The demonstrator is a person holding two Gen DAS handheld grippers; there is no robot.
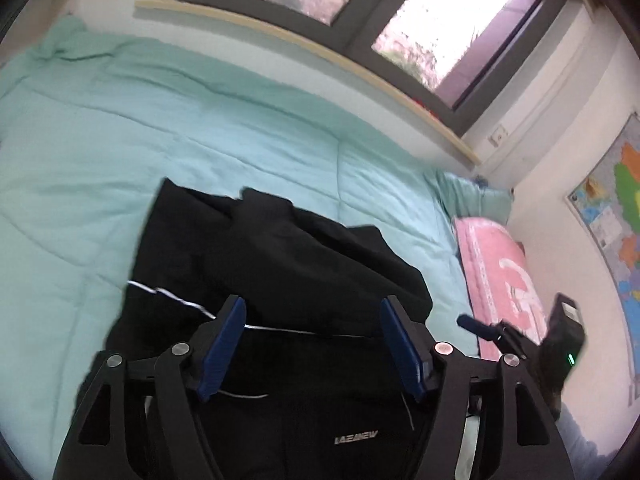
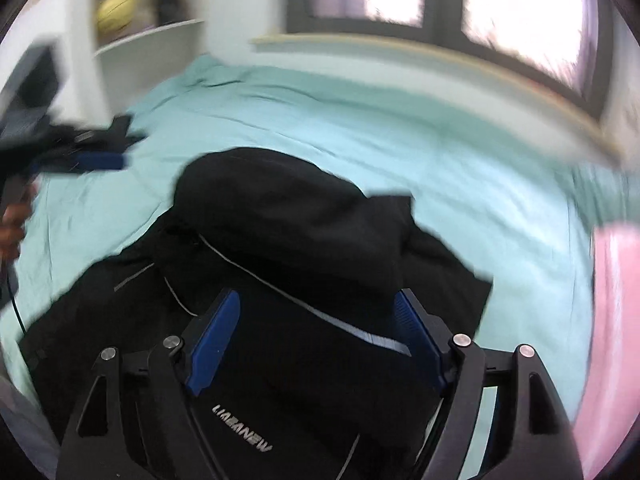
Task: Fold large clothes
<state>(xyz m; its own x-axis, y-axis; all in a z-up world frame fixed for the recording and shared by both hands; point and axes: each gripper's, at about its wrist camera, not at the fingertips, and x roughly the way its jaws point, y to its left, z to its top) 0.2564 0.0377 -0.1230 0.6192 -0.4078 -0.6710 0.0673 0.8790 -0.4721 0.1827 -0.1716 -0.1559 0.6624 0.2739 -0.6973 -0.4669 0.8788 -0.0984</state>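
A large black jacket point(image 1: 280, 264) with thin white piping and a small white logo lies rumpled on a mint green bedspread point(image 1: 120, 152). It also shows in the right wrist view point(image 2: 288, 220), partly folded over itself. My left gripper point(image 1: 312, 316) is open and empty, held above the jacket's near part. My right gripper point(image 2: 316, 312) is open and empty, also above the jacket. The right gripper shows at the right edge of the left wrist view point(image 1: 492, 330). The left gripper shows at the left of the right wrist view point(image 2: 96, 160), held in a hand.
A pink pillow point(image 1: 504, 276) lies at the bed's right end by a wall with a map point(image 1: 616, 240). A window with a wooden sill point(image 1: 320, 52) runs along the far side. White shelves point(image 2: 132, 12) stand at the far left.
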